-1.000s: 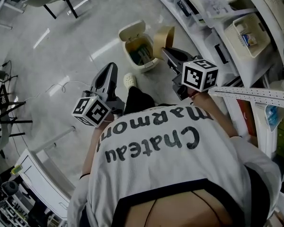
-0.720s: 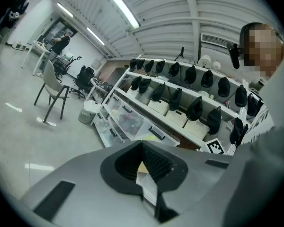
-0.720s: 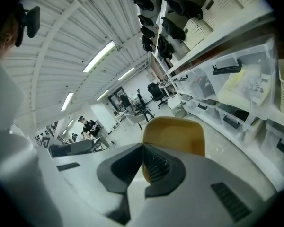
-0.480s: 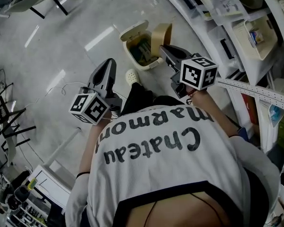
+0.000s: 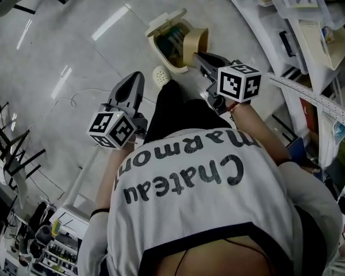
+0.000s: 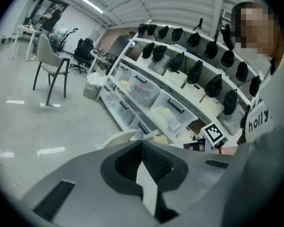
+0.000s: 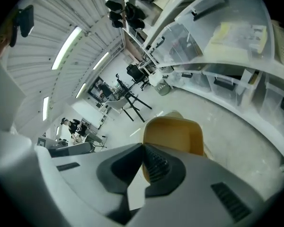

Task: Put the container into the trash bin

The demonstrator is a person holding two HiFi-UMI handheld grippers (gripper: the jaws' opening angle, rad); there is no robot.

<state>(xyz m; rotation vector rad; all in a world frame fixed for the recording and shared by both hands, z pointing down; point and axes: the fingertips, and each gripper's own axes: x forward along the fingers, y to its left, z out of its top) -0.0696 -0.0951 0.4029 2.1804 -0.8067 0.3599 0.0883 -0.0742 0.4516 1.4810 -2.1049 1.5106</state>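
Nearest, the person's white shirt (image 5: 207,194) filled the lower head view. The left gripper (image 5: 133,80) hung over bare floor (image 5: 75,50), jaws together on nothing. A pale shoe (image 5: 160,75) stood between the grippers. The right gripper (image 5: 199,57) was clamped on the near wall of the tan container (image 5: 196,41), held just above the open-lidded trash bin (image 5: 161,49). The container's mouth faced up and partly back toward the gripper; its long axis could not be told. Shelving (image 5: 310,50) crowded the right side.
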